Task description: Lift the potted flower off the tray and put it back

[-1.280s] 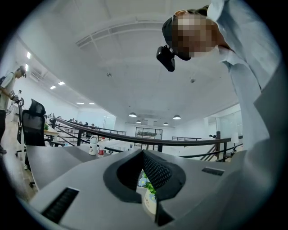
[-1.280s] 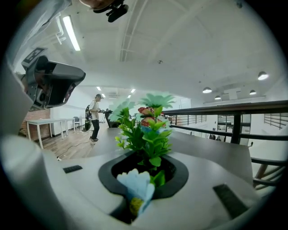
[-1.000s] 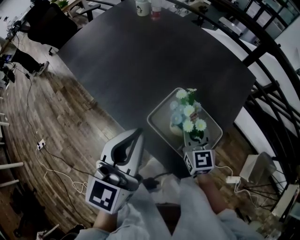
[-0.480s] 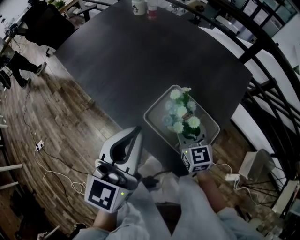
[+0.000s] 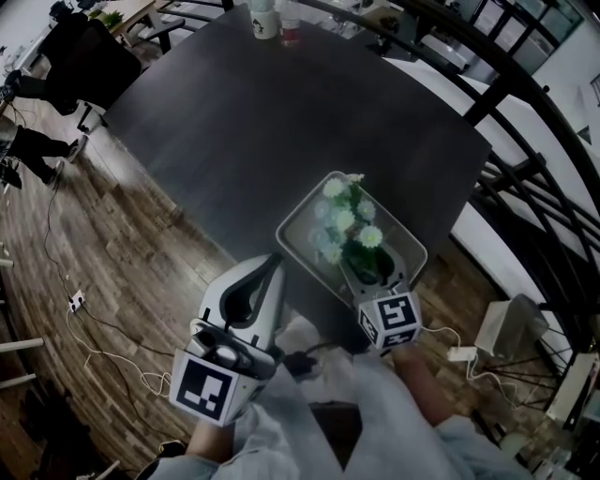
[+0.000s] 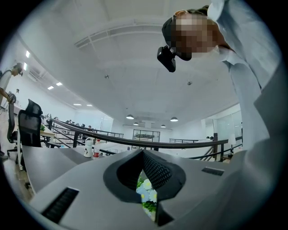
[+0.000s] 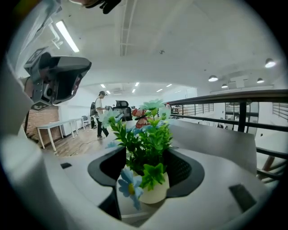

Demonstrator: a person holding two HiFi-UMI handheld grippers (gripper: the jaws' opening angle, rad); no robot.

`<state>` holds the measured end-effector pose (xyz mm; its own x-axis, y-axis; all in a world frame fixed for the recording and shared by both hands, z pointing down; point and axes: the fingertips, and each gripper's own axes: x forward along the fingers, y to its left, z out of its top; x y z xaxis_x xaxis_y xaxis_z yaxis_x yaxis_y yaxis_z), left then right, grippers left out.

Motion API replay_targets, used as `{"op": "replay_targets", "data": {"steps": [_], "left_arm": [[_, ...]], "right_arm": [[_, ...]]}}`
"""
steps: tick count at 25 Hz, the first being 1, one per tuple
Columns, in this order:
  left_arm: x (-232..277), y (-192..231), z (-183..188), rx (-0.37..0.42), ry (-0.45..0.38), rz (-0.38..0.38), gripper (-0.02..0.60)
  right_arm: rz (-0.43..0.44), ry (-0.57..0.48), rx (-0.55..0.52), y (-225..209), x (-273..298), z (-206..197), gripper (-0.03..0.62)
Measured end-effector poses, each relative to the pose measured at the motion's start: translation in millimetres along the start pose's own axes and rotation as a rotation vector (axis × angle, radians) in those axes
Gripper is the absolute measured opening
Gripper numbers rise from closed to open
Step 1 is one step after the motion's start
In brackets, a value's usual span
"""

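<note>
A potted flower (image 5: 345,223) with white and pale blue blooms stands in a grey tray (image 5: 298,246) at the near edge of the black table. My right gripper (image 5: 370,269) reaches in from the near side. Its jaws stand on either side of the cream pot (image 7: 155,191) and are opening, and the left pad is clear of the pot. My left gripper (image 5: 275,262) hangs off the table to the left of the tray, over the floor, its jaws shut on nothing. In the left gripper view the blooms (image 6: 146,193) show through a slit below the tips.
The black table (image 5: 281,122) stretches away, with two cups (image 5: 264,19) at its far edge. A dark railing (image 5: 511,89) runs along the right. An office chair (image 5: 80,56) and cables lie on the wooden floor at left. A white box (image 5: 502,328) sits lower right.
The head view has drifted, so the tray and flower sit higher and further left in it. The right gripper's jaws look wider around the pot. The left gripper has stayed put.
</note>
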<state>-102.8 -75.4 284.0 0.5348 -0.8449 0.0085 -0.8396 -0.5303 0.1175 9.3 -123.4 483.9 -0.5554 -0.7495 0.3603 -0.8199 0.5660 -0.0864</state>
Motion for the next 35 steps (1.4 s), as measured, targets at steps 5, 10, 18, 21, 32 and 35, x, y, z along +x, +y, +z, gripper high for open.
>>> {"op": "replay_targets", "data": {"steps": [5, 10, 18, 21, 32, 35], "left_arm": [[1.8, -7.6, 5.0, 0.009, -0.009, -0.013, -0.002], [10.8, -17.4, 8.3, 0.014, -0.027, -0.036, -0.002], [17.5, -31.9, 13.4, 0.017, -0.043, -0.066, -0.002], [19.4, -35.2, 16.4, 0.023, -0.052, -0.074, -0.002], [28.7, -46.4, 26.7, 0.042, -0.085, -0.101, -0.002], [30.9, -48.1, 29.9, 0.043, -0.099, -0.106, -0.002]], "right_arm": [[-0.007, -0.008, 0.008, -4.0, -11.7, 5.3, 0.27], [-0.013, -0.038, 0.03, -12.8, -24.4, 11.6, 0.27], [-0.022, -0.109, 0.082, -19.0, -44.0, 34.5, 0.27], [-0.019, -0.148, 0.076, -20.7, -51.2, 47.6, 0.27], [-0.072, -0.219, 0.036, -31.7, -78.6, 92.4, 0.155], [-0.09, -0.235, 0.015, -33.1, -84.9, 101.0, 0.093]]}}
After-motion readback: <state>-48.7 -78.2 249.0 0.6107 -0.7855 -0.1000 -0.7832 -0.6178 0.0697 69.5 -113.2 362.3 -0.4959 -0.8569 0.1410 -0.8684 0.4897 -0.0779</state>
